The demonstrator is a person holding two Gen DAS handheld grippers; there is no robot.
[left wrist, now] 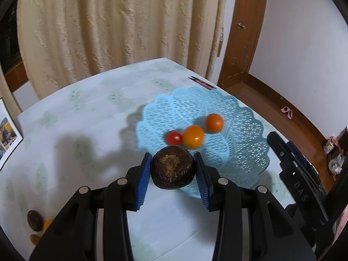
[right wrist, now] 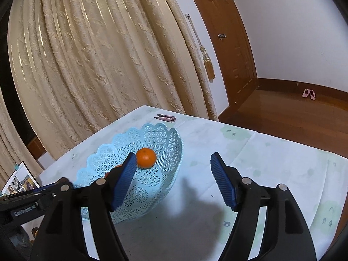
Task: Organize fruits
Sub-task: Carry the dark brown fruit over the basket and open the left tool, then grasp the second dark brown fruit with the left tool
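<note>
At the far left edge of the counter (left wrist: 87, 130), in the left wrist view, a dark brown fruit (left wrist: 34, 220) lies beside two small orange pieces (left wrist: 48, 223), partly hidden by the gripper body. Moving right, the left gripper (left wrist: 173, 169) holds a dark, wrinkled round fruit (left wrist: 173, 169) between its blue pads, which press on both of its sides, just above the near rim of the light blue lattice basket (left wrist: 243, 152). Inside the basket lie a small red tomato (left wrist: 174, 137), touching a larger orange fruit (left wrist: 193, 139), and, a little apart to the right, a second orange fruit (left wrist: 214, 122). Beyond the basket, a pink clip (left wrist: 204, 83) lies near the counter's far edge. In the right wrist view, the right gripper (right wrist: 174, 168) hovers wide and empty over the basket's right rim and the counter beside it, with one orange fruit showing past its left finger.
</note>
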